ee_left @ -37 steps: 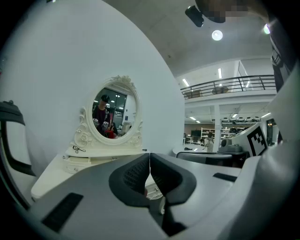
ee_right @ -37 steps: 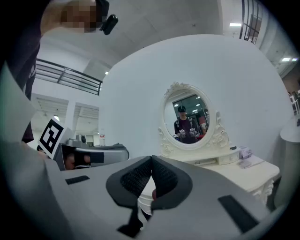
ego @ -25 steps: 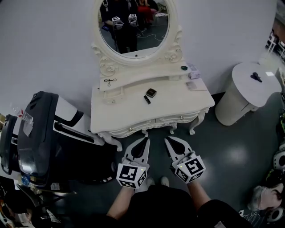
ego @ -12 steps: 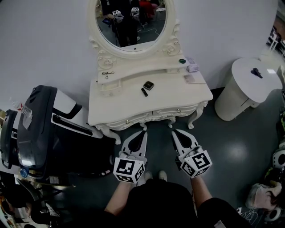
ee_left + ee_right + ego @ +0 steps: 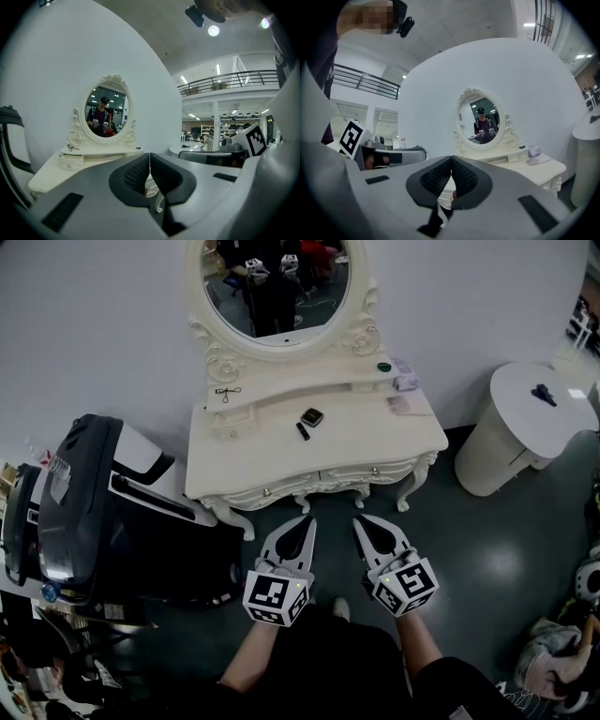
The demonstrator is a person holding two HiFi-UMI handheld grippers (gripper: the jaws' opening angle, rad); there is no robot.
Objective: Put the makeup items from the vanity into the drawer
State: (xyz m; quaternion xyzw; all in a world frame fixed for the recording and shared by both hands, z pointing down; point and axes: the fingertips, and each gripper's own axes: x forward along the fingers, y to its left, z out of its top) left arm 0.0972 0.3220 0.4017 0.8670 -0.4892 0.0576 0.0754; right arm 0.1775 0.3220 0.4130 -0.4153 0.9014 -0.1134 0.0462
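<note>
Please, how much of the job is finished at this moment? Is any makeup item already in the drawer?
Nothing looks done: the compact, the small black tube and the eyelash curler lie on the vanity, and its drawer fronts are closed. Nothing is in hand: the left gripper and right gripper hang before the vanity, jaws shut and empty. Left to do: open a drawer, then move the items in.

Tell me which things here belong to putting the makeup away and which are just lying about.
Job: white ornate vanity, its front drawer, square black compact, small black tube, dark green round pot.
Lying about: black-and-white machine, round white side table.
</note>
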